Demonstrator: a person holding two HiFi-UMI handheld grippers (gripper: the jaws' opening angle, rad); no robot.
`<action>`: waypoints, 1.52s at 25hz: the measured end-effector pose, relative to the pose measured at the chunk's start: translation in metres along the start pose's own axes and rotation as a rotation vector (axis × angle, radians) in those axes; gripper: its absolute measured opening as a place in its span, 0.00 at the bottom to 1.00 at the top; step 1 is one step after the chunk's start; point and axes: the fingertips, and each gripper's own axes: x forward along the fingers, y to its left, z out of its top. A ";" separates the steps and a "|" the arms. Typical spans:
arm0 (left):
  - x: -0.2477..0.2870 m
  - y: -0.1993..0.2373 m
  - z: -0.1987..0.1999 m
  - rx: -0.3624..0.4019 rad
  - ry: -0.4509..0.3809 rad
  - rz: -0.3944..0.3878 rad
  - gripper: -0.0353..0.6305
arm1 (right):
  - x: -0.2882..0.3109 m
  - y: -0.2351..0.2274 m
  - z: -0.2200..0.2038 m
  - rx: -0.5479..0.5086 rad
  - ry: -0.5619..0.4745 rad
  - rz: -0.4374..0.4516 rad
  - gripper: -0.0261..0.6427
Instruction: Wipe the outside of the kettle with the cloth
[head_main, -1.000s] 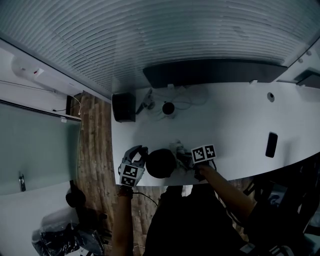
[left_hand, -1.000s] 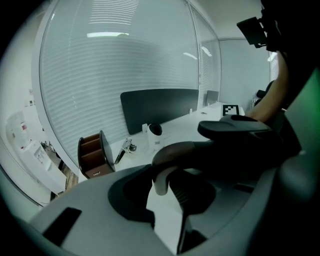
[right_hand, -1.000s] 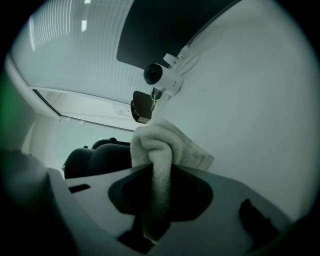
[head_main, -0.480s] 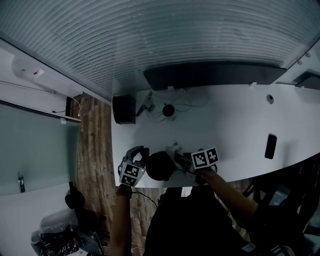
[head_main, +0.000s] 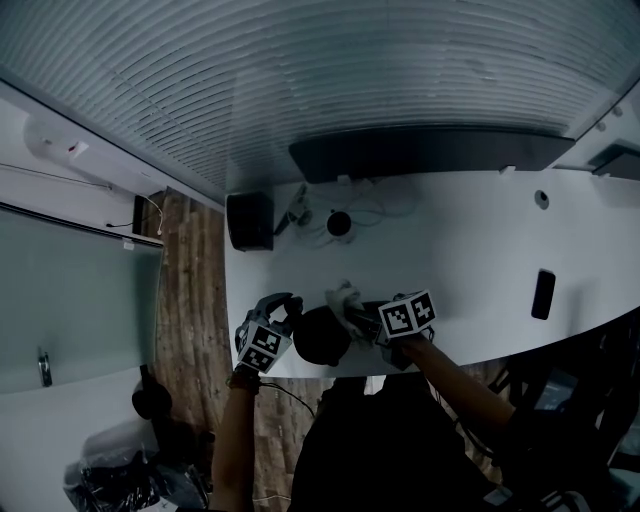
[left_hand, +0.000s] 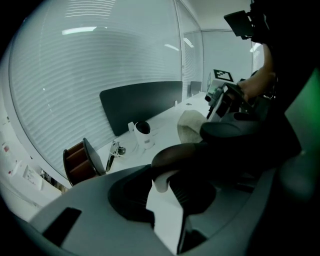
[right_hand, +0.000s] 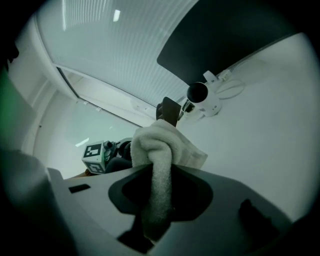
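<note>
Kettle (head_main: 320, 335): black, lower centre of head view, near front edge of white table (head_main: 470, 250). Cloth (head_main: 343, 297) is bunched at the kettle's upper right and looks to be touching it. Right gripper (head_main: 362, 318) has jaws pinched tight on a fold of the cloth. Left gripper (head_main: 283, 306) is at frame-left of the kettle, jaws closed round the handle (left_hand: 182, 152). Further out: small white camera (head_main: 339, 222) and dark box (head_main: 249, 220) at table's upper left, phone (head_main: 543, 292) far right.

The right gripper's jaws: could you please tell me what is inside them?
The cloth is clamped between them, bunching out in front. Its lower end is hidden inside the right gripper, and the bunch covers whatever lies right behind it.
</note>
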 end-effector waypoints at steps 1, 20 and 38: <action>0.001 0.000 -0.001 0.014 0.004 -0.013 0.22 | 0.002 -0.006 0.000 0.017 0.003 -0.005 0.17; 0.008 -0.007 -0.001 0.270 0.116 -0.194 0.22 | 0.044 -0.071 -0.021 0.111 0.139 -0.044 0.17; 0.014 -0.011 0.005 0.336 0.131 -0.235 0.22 | 0.039 -0.020 0.006 -0.114 0.173 0.057 0.17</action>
